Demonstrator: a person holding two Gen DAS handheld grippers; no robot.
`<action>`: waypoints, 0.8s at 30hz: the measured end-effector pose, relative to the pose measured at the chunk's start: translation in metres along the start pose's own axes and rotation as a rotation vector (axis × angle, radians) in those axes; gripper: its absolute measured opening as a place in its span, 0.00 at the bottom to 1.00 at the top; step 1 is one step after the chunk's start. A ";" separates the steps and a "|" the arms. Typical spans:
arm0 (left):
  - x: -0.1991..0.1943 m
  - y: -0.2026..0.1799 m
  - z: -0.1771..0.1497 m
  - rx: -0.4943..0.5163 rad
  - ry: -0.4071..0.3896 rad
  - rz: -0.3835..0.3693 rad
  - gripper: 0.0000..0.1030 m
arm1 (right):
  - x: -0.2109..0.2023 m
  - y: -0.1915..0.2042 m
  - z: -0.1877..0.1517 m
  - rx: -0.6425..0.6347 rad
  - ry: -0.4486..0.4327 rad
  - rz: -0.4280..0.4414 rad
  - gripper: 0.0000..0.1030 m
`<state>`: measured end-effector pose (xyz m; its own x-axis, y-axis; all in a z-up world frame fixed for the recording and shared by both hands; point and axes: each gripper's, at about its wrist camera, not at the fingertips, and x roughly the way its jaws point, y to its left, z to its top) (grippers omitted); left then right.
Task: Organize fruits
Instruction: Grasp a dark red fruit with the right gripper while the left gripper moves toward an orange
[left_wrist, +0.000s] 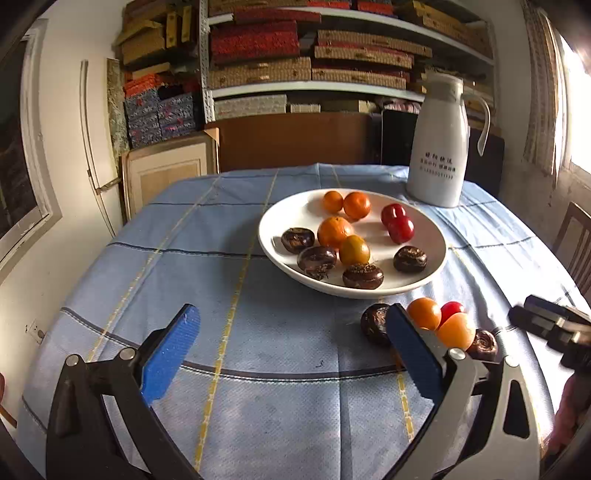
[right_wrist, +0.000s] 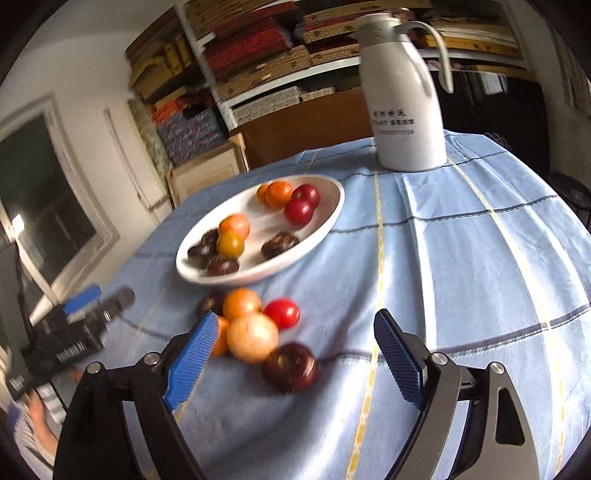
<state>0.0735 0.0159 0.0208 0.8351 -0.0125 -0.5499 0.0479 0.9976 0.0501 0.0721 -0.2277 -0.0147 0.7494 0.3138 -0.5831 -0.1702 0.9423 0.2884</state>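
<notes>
My left gripper (left_wrist: 291, 350) and right gripper (right_wrist: 295, 354) both gape, holding nothing. The white plate (left_wrist: 288, 214), mid-frame, carries round oranges, glossy red fruits and dark chestnuts; a loose cluster (left_wrist: 439, 325) sits lower right.

Blown-out window (left_wrist: 580, 110) glare at right, fisheye-bent edges (right wrist view motion-blurred).

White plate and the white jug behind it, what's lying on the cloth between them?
Nothing: in the left wrist view only bare blue tablecloth separates the plate from the jug.
</notes>
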 end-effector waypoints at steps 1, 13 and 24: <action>-0.003 0.001 0.000 -0.002 -0.008 0.005 0.95 | -0.001 0.004 -0.002 -0.016 0.000 -0.007 0.85; -0.010 0.001 0.002 0.012 -0.040 0.023 0.95 | 0.019 0.016 -0.010 -0.098 0.117 -0.038 0.86; -0.008 -0.002 0.002 0.023 -0.035 0.032 0.95 | 0.034 0.021 -0.017 -0.123 0.209 -0.025 0.55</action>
<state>0.0676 0.0141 0.0273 0.8550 0.0167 -0.5184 0.0333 0.9957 0.0869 0.0830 -0.1955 -0.0412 0.6080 0.2957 -0.7368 -0.2399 0.9531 0.1846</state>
